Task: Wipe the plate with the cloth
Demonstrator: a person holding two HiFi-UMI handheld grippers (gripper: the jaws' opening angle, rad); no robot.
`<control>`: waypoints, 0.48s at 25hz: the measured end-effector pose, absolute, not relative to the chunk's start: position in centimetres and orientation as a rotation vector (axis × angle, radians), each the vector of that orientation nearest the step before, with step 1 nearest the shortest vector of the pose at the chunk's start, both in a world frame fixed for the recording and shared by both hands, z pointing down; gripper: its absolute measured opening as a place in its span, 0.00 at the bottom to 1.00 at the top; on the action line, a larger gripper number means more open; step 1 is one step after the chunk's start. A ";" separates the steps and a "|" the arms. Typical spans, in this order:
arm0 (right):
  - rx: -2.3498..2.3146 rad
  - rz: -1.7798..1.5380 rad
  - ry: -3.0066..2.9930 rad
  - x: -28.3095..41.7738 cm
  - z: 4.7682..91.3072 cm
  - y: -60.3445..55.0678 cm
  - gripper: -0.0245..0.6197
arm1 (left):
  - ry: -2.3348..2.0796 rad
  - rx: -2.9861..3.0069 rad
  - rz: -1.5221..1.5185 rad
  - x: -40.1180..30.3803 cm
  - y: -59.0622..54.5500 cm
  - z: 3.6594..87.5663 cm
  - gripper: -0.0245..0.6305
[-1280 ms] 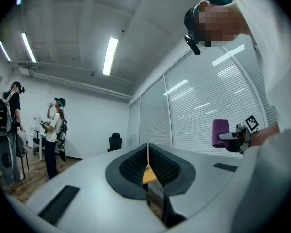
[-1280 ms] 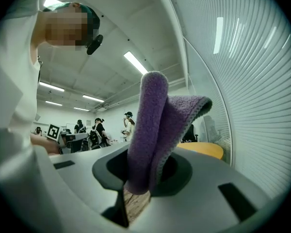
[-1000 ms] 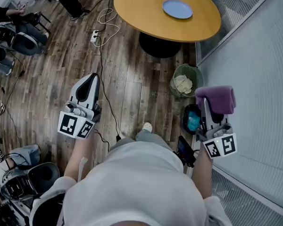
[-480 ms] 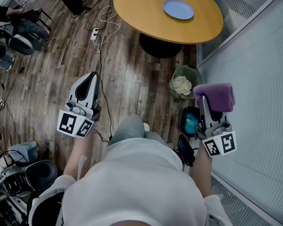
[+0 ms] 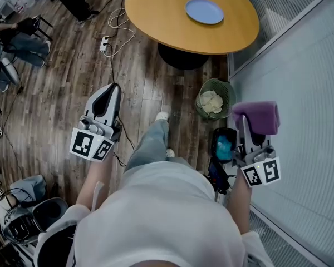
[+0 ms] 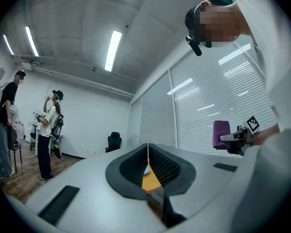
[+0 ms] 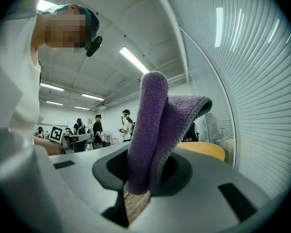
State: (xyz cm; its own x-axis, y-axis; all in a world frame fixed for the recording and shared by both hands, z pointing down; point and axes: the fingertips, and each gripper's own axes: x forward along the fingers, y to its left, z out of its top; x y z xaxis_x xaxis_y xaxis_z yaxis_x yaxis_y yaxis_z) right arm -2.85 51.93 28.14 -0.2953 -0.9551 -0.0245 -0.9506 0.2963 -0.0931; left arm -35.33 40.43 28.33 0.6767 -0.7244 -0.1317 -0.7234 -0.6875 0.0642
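The plate (image 5: 204, 11) lay on the round table (image 5: 156, 21), well ahead of both grippers: the right gripper (image 5: 244, 121) clamped the purple cloth (image 5: 257, 117) pointing toward it, while the left gripper (image 5: 112, 89) was shut and empty.

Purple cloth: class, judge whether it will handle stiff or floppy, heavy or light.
Probably floppy: the purple cloth folds over itself above the right gripper clamping it. Likely light, as one pinch holds it up. Its fuzzy pile should drag, not slide, on the blue plate.

Table (image 5: 156, 21) under the plate (image 5: 204, 11) is cropped at top.
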 end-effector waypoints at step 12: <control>-1.794 -0.096 2.484 -0.9 28.2 37.7 0.17 | -1.241 2.890 -0.226 -32.4 25.8 27.7 0.07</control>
State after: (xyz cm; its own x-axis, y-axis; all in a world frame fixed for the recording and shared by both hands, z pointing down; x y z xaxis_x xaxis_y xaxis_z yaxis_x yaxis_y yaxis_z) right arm -0.86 37.68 28.18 -0.3130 -0.9494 -0.0252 -0.9446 0.3140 -0.0951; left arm -32.44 25.81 27.73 0.6798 -0.7207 -0.1361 -0.7224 -0.6900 0.0453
